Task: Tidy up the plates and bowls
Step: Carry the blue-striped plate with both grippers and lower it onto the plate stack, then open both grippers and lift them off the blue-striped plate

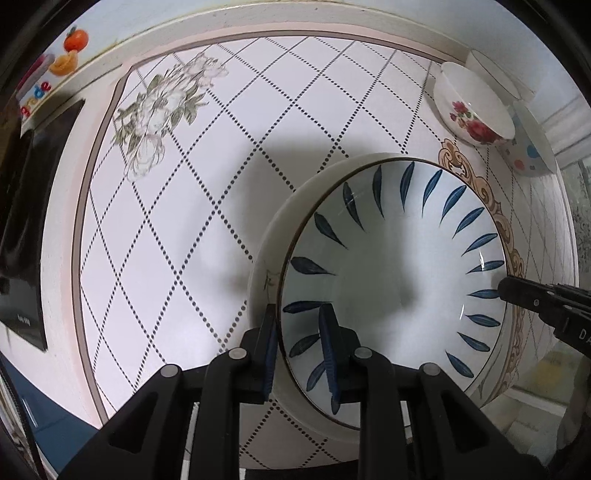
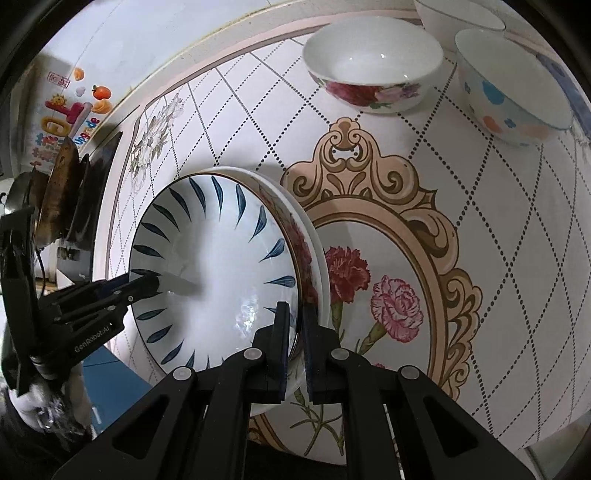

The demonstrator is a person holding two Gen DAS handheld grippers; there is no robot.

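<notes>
A blue-leaf plate (image 1: 399, 266) (image 2: 218, 266) lies on top of a stack of plates with a white rim and a red-flower plate (image 2: 304, 251) beneath it. My left gripper (image 1: 299, 343) is shut on the stack's near rim, one finger outside and one inside. My right gripper (image 2: 295, 332) is shut on the opposite rim; its finger shows in the left wrist view (image 1: 517, 291). The left gripper also shows in the right wrist view (image 2: 140, 288). A rose bowl (image 1: 472, 107) (image 2: 373, 62) and a polka-dot bowl (image 1: 532, 144) (image 2: 513, 85) stand at the far side.
The table (image 1: 207, 206) has a diamond-dot cloth with a floral medallion (image 2: 399, 280). Another white bowl (image 2: 458, 14) stands behind the two bowls. A dark flat object (image 1: 26, 221) lies at the left edge, by a stickered wall (image 2: 70, 114).
</notes>
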